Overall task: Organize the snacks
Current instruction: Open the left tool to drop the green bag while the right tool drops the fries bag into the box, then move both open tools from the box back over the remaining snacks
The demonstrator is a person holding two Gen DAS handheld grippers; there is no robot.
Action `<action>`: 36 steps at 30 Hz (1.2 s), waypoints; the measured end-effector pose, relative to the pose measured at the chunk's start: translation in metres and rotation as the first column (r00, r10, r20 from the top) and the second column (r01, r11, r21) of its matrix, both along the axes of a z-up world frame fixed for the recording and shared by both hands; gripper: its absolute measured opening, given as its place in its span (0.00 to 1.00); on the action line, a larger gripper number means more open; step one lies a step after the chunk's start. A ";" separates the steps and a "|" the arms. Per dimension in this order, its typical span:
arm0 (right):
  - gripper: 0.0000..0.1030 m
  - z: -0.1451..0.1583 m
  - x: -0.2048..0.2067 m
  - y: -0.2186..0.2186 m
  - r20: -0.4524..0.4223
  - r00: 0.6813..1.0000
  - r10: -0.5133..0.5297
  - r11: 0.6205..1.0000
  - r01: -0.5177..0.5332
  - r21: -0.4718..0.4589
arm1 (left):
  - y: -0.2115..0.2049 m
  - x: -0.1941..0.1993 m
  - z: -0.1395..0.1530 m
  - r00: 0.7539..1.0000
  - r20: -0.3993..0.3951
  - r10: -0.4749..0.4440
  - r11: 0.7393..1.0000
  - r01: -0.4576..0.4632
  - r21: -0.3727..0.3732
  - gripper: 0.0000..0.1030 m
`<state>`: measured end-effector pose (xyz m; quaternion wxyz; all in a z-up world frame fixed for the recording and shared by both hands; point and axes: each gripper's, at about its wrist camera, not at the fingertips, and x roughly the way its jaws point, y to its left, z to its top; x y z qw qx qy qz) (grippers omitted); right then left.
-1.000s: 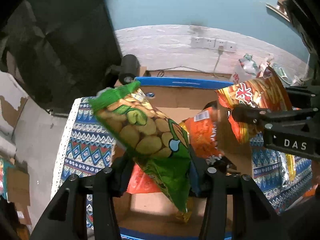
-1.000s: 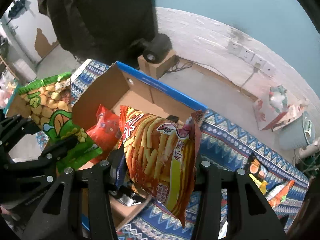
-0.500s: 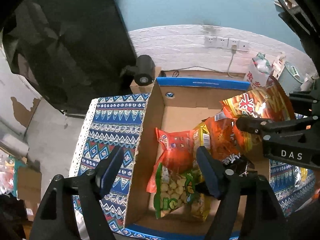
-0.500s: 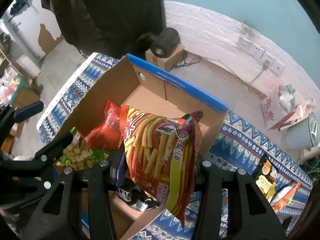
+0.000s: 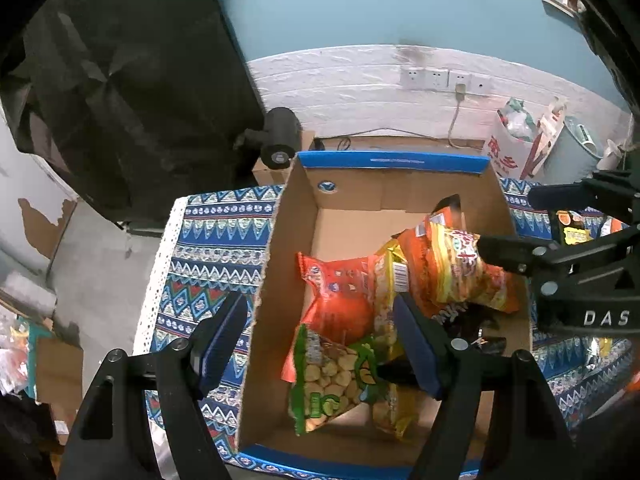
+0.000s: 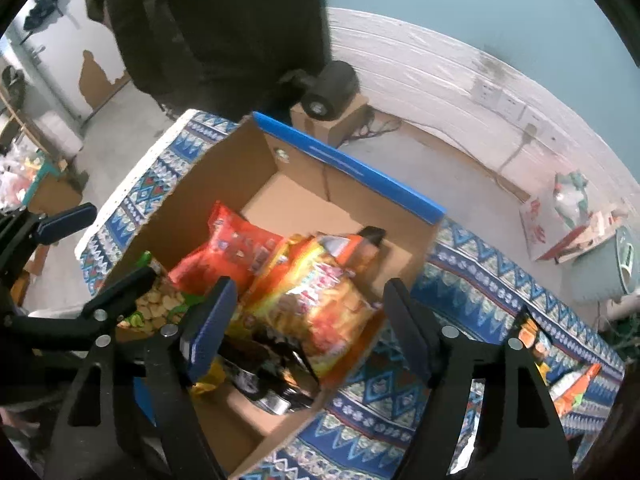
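- The cardboard box [image 5: 296,220] with its blue rim sits on a blue patterned tablecloth [image 5: 212,248], open side up.
- The left gripper [image 5: 320,344] hangs over the near left corner of the box, fingers spread wide with nothing between them; one blue pad is outside the box wall, the other above the snacks.
- Below it lies the green bag of peanuts [image 5: 332,380], flat in the near part of the box, overlapping the lower edge of a red snack bag [image 5: 340,292].
- The right gripper [image 6: 308,320] is spread apart too, gripping nothing.
- The orange bag of fries-style snacks [image 6: 320,296] lies in the box under it, tipped against the right-hand wall, touching the red bag.
- A dark packet [image 6: 272,376] shows underneath the orange one.
- More snack packets [image 6: 560,376] lie on the cloth outside the box, to the right.
- A black camera-like device [image 5: 278,140] sits on a small carton beyond the box.
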<state>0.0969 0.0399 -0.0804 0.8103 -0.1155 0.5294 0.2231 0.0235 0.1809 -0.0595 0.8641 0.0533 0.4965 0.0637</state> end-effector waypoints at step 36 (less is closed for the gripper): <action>0.74 -0.008 -0.057 -0.189 0.002 0.976 -0.217 0.972 0.217 -0.091 | -0.172 0.001 -0.015 0.952 -0.084 -0.293 0.953 0.298 0.052 0.75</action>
